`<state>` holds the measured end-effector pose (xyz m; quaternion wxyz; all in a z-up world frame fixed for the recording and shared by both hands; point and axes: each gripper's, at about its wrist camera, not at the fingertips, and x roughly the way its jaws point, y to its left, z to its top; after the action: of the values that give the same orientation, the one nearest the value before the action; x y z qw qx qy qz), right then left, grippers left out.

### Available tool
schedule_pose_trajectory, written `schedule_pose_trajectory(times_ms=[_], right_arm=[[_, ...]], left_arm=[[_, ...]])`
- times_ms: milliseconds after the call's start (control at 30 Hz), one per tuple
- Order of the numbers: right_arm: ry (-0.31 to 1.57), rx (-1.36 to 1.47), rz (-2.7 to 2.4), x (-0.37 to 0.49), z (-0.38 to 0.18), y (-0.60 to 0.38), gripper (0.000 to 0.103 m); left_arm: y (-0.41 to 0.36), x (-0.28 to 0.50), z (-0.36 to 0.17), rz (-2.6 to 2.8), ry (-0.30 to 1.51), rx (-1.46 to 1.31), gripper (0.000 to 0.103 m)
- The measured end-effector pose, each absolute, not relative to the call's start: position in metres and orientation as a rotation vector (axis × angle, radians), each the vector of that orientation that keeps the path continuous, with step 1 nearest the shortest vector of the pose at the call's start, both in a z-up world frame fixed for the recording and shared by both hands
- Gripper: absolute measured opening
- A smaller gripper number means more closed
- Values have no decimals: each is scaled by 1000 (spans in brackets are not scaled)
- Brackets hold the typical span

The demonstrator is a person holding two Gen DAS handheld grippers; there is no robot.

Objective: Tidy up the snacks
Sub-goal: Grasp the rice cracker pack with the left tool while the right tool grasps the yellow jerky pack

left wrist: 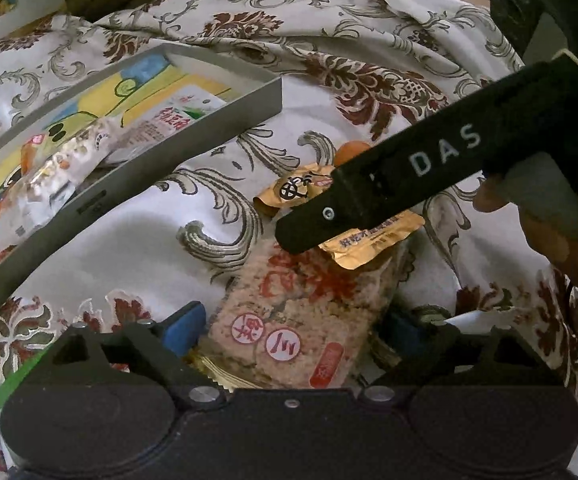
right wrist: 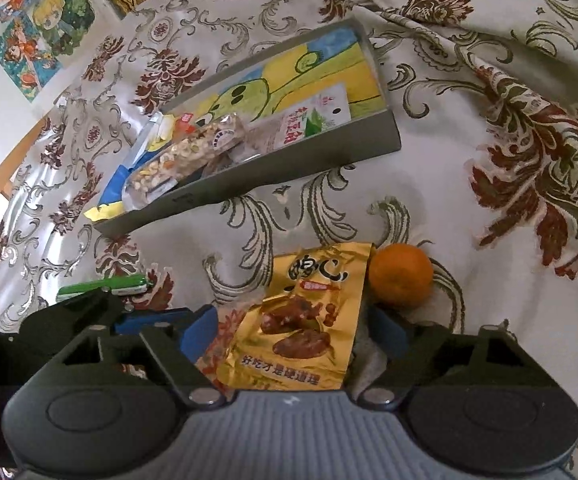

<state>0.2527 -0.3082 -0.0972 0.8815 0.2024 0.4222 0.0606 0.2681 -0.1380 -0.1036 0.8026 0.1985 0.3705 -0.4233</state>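
Note:
A clear pack of puffed-rice bar (left wrist: pixel 289 320) with red print lies on the floral cloth between the blue pads of my left gripper (left wrist: pixel 295 332), which stands open around it. A gold snack pack (right wrist: pixel 301 320) picturing brown meat lies partly on that bar, between the pads of my open right gripper (right wrist: pixel 293 330). In the left wrist view one black finger (left wrist: pixel 409 184) of the right gripper crosses over the gold pack (left wrist: pixel 369 236). A grey box (right wrist: pixel 289 172) behind holds a nut pack (right wrist: pixel 193 152) and a white pack (right wrist: pixel 313 120).
An orange (right wrist: pixel 401 276) sits just right of the gold pack, close to the right pad. A green item (right wrist: pixel 101 286) lies left of the grippers. A person's fingers (left wrist: pixel 561 240) hold the right gripper's handle. The cloth is bunched into folds at the back right.

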Motion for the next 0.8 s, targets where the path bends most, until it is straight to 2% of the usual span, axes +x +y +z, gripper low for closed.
schedule_pose_trajectory(times_ms=[267, 800], right_arm=[[898, 333, 109, 250, -93, -295, 69], [879, 271, 134, 231, -79, -277, 64]], left_arm=[[-145, 261, -101, -857, 825, 427, 89], [-132, 234, -88, -725, 903, 372, 86]])
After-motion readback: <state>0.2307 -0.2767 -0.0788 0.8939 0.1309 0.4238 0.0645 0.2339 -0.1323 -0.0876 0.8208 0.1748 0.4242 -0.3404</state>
